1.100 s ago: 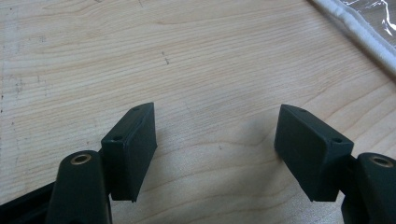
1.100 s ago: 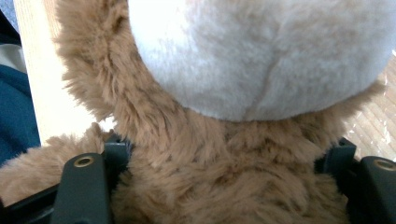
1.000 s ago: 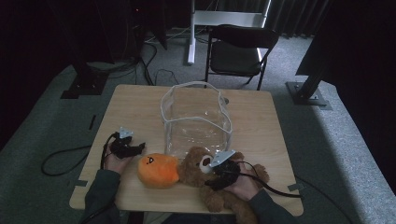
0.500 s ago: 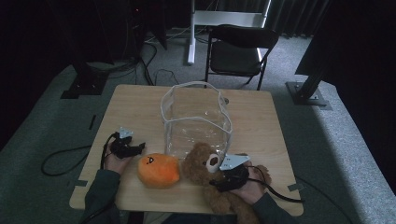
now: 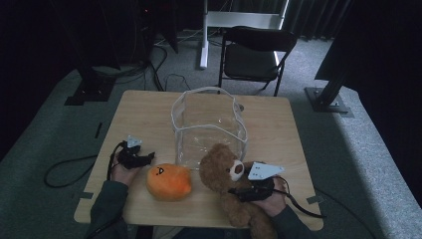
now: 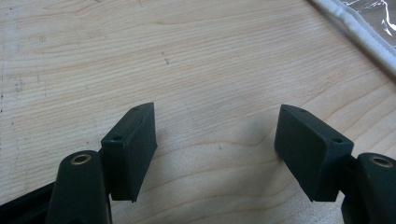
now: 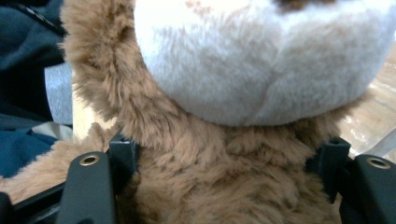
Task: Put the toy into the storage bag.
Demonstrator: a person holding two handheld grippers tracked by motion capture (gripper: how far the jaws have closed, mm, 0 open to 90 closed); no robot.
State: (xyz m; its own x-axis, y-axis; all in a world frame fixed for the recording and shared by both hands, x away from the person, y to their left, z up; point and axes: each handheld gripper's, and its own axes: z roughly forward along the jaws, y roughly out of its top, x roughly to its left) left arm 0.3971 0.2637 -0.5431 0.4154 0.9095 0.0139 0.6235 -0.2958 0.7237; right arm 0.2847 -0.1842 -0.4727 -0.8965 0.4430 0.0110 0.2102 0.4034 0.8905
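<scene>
1. The right gripper [image 5: 238,191], at the lower right of the high view, is clamped across the neck of the brown teddy bear [image 5: 226,172]; its jaws have just been closing, sunk into the fur.
2. The right hand [image 5: 271,201] lies low at the table's [image 5: 278,124] near edge, gripper pointing left.
3. The left gripper [image 5: 149,157], lower left, has its jaws apart over bare wood.
4. The orange plush [image 5: 169,181] lies between them, beside the clear bag [image 5: 209,124].
</scene>
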